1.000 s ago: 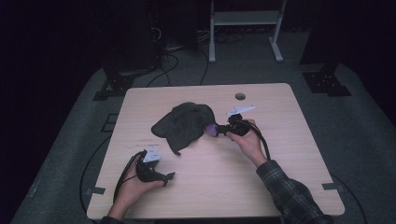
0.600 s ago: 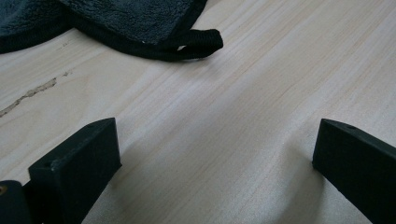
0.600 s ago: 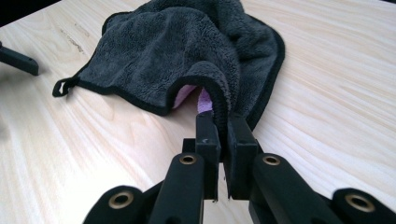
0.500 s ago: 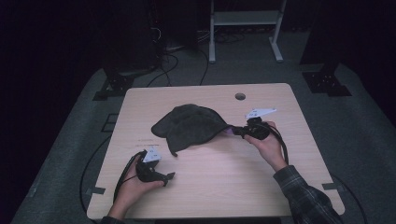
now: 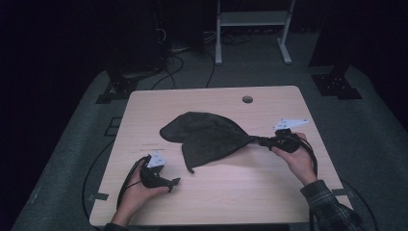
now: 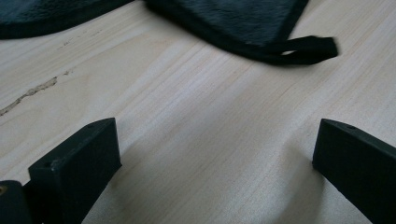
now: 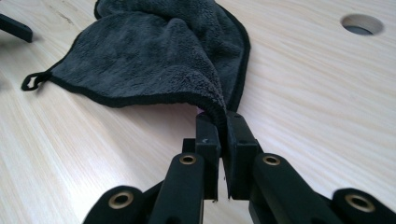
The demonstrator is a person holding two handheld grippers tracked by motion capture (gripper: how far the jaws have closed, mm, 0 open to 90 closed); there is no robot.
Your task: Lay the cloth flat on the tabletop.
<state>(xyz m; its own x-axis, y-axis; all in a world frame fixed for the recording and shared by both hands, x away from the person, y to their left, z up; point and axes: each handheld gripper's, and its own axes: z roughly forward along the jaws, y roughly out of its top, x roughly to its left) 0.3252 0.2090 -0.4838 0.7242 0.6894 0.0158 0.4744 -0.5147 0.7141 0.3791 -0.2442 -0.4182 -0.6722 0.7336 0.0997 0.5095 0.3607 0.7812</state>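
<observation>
A dark grey towel (image 5: 204, 135) with a black hem lies partly spread on the wooden table (image 5: 226, 192); in the right gripper view the towel (image 7: 154, 60) rises to a pinched corner. My right gripper (image 5: 264, 141) is shut on that corner, its jaws (image 7: 223, 128) clamped on the fabric and stretching it to the right. A small hanging loop (image 6: 306, 46) sticks out from the towel's near edge. My left gripper (image 5: 174, 182) rests on the table near the front left, open with nothing between its fingers (image 6: 79, 158), short of the towel.
A round cable hole (image 5: 247, 99) is in the table near its far edge. A white-legged stand (image 5: 250, 29) and cables are on the dark floor behind the table. Bare wood lies in front of the towel.
My right gripper has pulled the towel corner to the right, and the bunched towel has opened out flatter and longer. The left gripper has stayed where it was.
</observation>
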